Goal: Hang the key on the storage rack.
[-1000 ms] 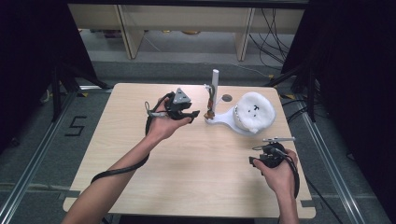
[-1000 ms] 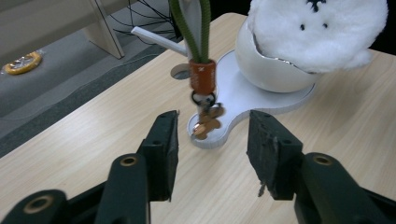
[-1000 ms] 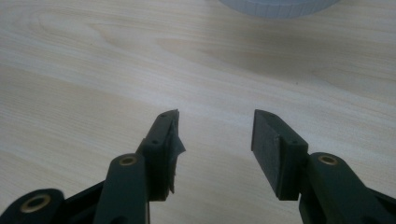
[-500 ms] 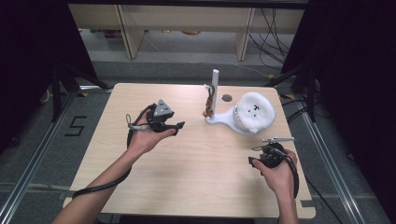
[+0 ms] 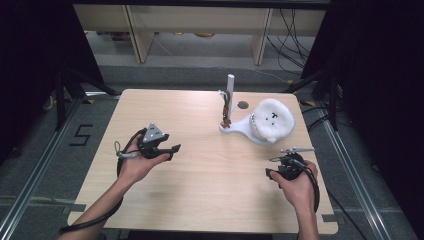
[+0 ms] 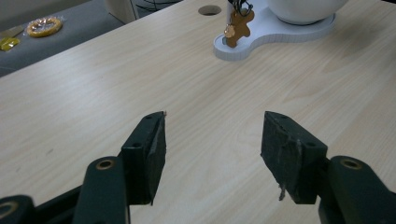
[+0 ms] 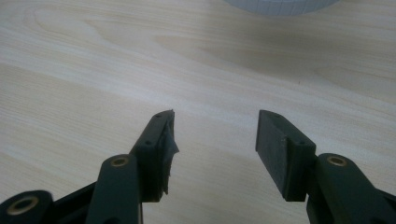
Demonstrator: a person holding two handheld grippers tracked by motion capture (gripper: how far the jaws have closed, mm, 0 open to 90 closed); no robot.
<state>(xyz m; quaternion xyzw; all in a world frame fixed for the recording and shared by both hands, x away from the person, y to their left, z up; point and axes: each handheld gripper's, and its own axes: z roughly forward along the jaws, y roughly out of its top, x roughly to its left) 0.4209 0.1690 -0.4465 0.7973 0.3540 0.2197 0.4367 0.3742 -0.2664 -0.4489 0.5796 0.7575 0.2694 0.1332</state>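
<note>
Looking down from the high view, the left gripper sits at the left-centre of the frame over the tabletop, held in the left hand, while the right gripper rests in the right hand at the lower right. Right of centre, toward the top, stands a white stand with an upright post and a white plush ball on its wider end; a small charm hangs beside the post. Both grippers are well apart from the stand.

From the left gripper view, the jaws are spread wide with nothing between them (bare wood shows in the gap). At the top of the frame, right of centre, a brown gingerbread-shaped charm hangs above the stand's base, with a round hole in the tabletop just to its left.

From the right gripper view, the jaws likewise stand apart and empty over the wood, and the stand's rim crosses the top edge.
</note>
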